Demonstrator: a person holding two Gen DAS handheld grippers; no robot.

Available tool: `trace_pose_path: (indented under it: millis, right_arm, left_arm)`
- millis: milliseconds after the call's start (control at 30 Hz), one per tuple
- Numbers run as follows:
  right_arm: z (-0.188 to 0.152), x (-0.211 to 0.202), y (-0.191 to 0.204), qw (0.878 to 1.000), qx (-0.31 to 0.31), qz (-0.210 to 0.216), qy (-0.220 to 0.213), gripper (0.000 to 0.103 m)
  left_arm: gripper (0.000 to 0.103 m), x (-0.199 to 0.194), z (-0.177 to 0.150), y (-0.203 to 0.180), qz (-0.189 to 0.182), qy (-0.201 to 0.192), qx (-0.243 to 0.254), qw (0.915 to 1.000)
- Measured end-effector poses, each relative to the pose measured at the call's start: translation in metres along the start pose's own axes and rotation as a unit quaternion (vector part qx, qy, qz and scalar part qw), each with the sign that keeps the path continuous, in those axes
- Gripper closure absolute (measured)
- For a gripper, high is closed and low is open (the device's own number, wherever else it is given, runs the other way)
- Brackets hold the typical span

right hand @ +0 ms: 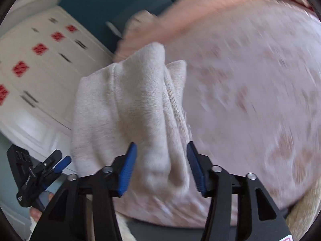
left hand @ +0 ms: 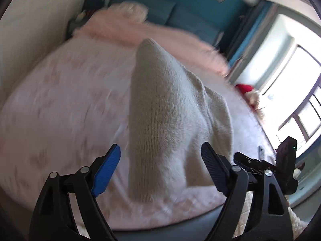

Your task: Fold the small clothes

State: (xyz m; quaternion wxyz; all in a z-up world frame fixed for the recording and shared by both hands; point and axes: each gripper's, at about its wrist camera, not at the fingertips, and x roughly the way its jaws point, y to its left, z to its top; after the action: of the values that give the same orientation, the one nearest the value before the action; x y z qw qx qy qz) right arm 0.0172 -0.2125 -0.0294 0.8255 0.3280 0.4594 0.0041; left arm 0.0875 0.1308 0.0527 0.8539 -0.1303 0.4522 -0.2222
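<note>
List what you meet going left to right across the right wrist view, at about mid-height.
White cabinet with red diamond marks → cream knitted garment hanging ahead of the right gripper → pale pink bedspread.

Left gripper (left hand: 160,166): jaws spread wide, one blue pad and one black ribbed pad, neither pressing on the cream sock (left hand: 160,108) that lies between and ahead of them. In the right wrist view it shows at lower left, with a fingertip (right hand: 36,213) of the person's hand beneath it.

Right gripper (right hand: 161,166): jaws partly closed, blue pads either side of bunched sock fabric; contact cannot be told through the blur.
</note>
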Motion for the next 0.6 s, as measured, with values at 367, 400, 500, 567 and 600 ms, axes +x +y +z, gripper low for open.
trace_pose_path:
  millis: [367,400,500,567,600]
  right_arm:
    - [0.013,0.014,0.008,1.000,-0.011,0.002,0.009,0.033]
    - [0.017,0.023,0.016,1.000,-0.015,0.003,0.012,0.033]
    - [0.026,0.054,0.036,0.999,-0.034,-0.012,0.034,0.033]
    - [0.029,0.078,0.044,0.997,-0.041,-0.029,0.063,0.033]
    - [0.029,0.085,0.046,0.996,-0.049,-0.041,0.067,0.034]
  left_arm:
    - [0.021,0.020,-0.064,0.036,0.053,0.032,-0.056,0.9965]
    - [0.019,0.025,-0.060,0.031,0.056,0.027,-0.047,0.9970]
    - [0.019,0.038,-0.053,0.015,0.069,0.022,-0.022,0.9971]
    - [0.018,0.047,-0.052,0.010,0.070,0.029,-0.013,0.9970]
    - [0.018,0.051,-0.052,0.008,0.075,0.033,-0.007,0.9966]
